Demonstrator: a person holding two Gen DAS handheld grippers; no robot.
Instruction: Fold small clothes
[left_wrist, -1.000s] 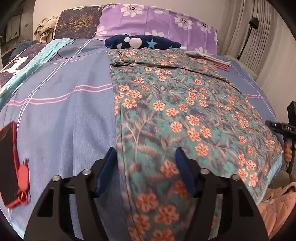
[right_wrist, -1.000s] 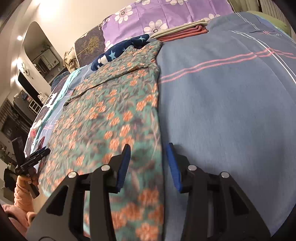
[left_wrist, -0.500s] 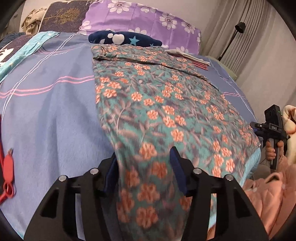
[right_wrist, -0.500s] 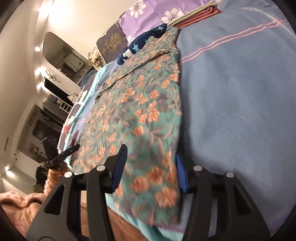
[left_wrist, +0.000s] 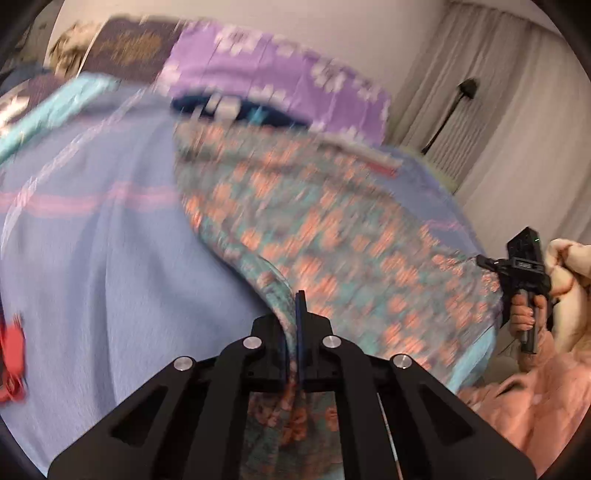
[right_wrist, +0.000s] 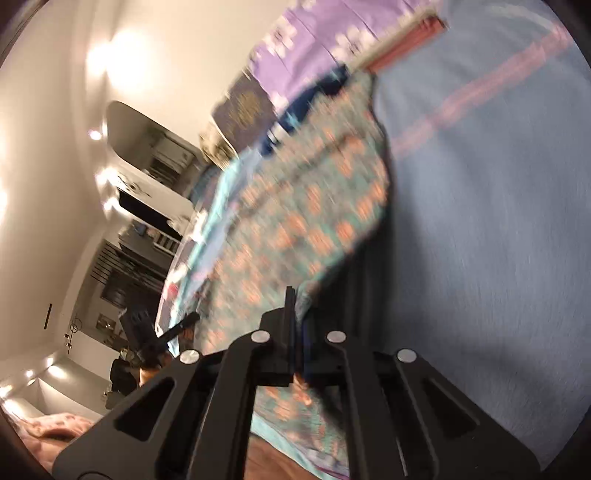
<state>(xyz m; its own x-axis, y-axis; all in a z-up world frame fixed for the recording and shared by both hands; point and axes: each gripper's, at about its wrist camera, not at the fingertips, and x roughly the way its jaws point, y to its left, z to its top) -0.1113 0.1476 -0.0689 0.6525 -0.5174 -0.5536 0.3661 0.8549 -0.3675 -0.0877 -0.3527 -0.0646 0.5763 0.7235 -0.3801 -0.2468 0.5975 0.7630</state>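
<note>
A teal garment with orange flowers (left_wrist: 332, 229) lies spread down the middle of the bed, blurred by motion. My left gripper (left_wrist: 297, 306) is shut on its near left corner, and the cloth rises off the sheet there. My right gripper (right_wrist: 291, 299) is shut on the near right corner of the same garment (right_wrist: 314, 221), lifted above the bed with a shadow beneath. The right gripper also shows in the left wrist view (left_wrist: 517, 269), and the left gripper shows in the right wrist view (right_wrist: 177, 328).
The blue striped bedsheet (left_wrist: 103, 266) lies on both sides of the garment. A purple flowered pillow (left_wrist: 280, 70) and a dark blue starred cloth (left_wrist: 236, 109) sit at the head. Folded pink clothes (right_wrist: 417, 33) lie far right. A red item (left_wrist: 13, 354) lies at left.
Both grippers went from open around the garment's near corners to shut on them, and they have lifted the near edge off the bed. Both views now tilt and blur.
</note>
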